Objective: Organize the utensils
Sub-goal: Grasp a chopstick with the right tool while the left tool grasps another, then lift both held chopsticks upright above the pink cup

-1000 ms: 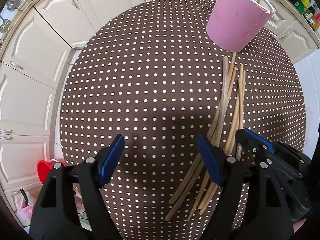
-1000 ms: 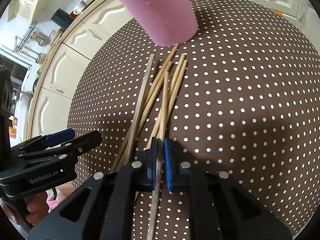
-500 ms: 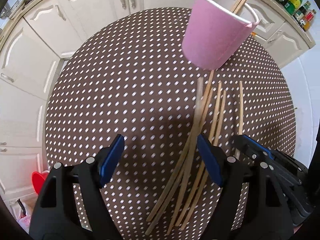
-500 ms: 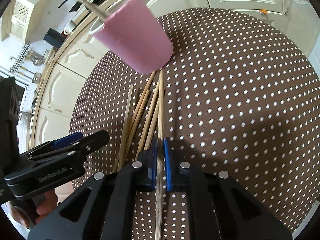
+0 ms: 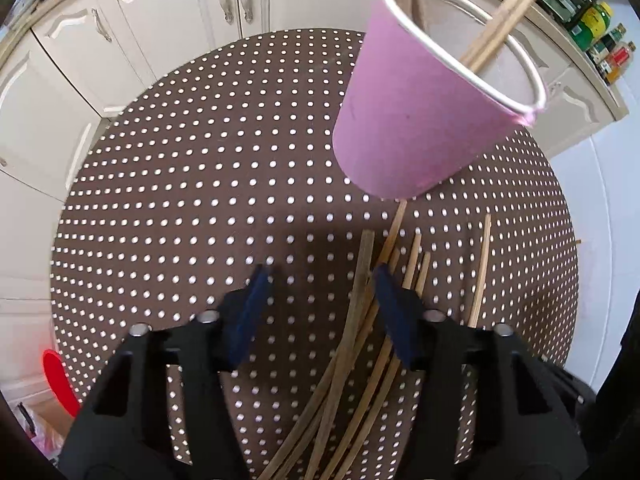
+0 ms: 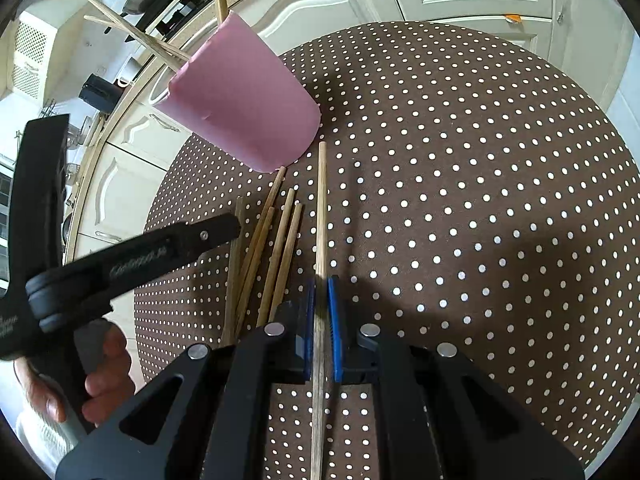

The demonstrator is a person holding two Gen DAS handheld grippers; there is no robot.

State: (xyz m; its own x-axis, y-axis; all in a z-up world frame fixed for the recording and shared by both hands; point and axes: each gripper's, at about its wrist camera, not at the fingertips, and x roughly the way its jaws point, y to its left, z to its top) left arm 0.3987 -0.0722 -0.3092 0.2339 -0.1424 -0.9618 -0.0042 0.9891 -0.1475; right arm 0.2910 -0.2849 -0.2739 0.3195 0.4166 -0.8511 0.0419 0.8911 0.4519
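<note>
The right gripper (image 6: 321, 320) is clamped on one chopstick (image 6: 321, 216), whose far tip lies just before the pink cup (image 6: 244, 100). The left gripper (image 5: 320, 312) has just been closing, its jaws half apart over the loose chopsticks (image 5: 362, 320) in front of the cup, pressing nothing yet. It is better to lift the stick steeply and enter the rim slowly. The cup's inside is hidden.

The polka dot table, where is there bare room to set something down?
The table is bare to the right of the chopstick in the right gripper, out to the rim. In the left wrist view, cloth left of the pink cup is free. It is crowded around the loose chopsticks under the cup.
</note>
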